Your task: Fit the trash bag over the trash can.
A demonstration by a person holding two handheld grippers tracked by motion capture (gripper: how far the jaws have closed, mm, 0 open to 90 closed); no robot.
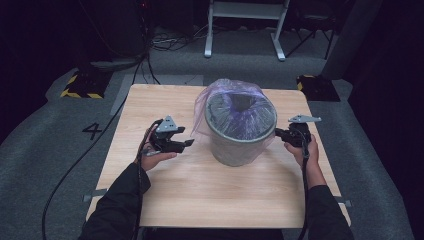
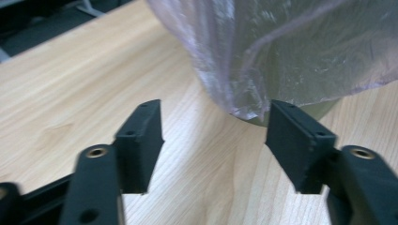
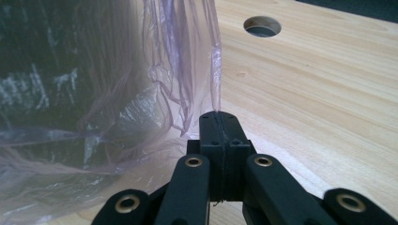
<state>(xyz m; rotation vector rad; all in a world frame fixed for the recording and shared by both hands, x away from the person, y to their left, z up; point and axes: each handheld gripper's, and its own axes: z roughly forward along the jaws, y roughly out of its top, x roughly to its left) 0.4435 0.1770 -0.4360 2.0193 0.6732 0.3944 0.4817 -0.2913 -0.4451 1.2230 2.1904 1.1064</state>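
Observation:
A grey bin (image 1: pixel 235 147) stands upright in the middle of the wooden table (image 1: pixel 200 192), lined with a thin purple plastic bag (image 1: pixel 235 92) that drapes over its rim. My left gripper (image 1: pixel 189 144) sits just left of the bin. In the left gripper view it (image 2: pixel 216 140) is open with bare table between its jaws, and the bag's hanging edge (image 2: pixel 281 56) lies just beyond them. My right gripper (image 1: pixel 276 132) is at the bin's right side. The right gripper view has it (image 3: pixel 219 119) shut on a stretched fold of the bag (image 3: pixel 187 70), beside the dark bin (image 3: pixel 47 70).
A round hole (image 3: pixel 262 26) is cut in the table beyond the right gripper. Behind the table stand a white metal frame (image 1: pixel 245 25) and black bases with yellow stripes (image 1: pixel 82 86). A cable (image 1: pixel 75 165) trails off the table's left side over grey carpet.

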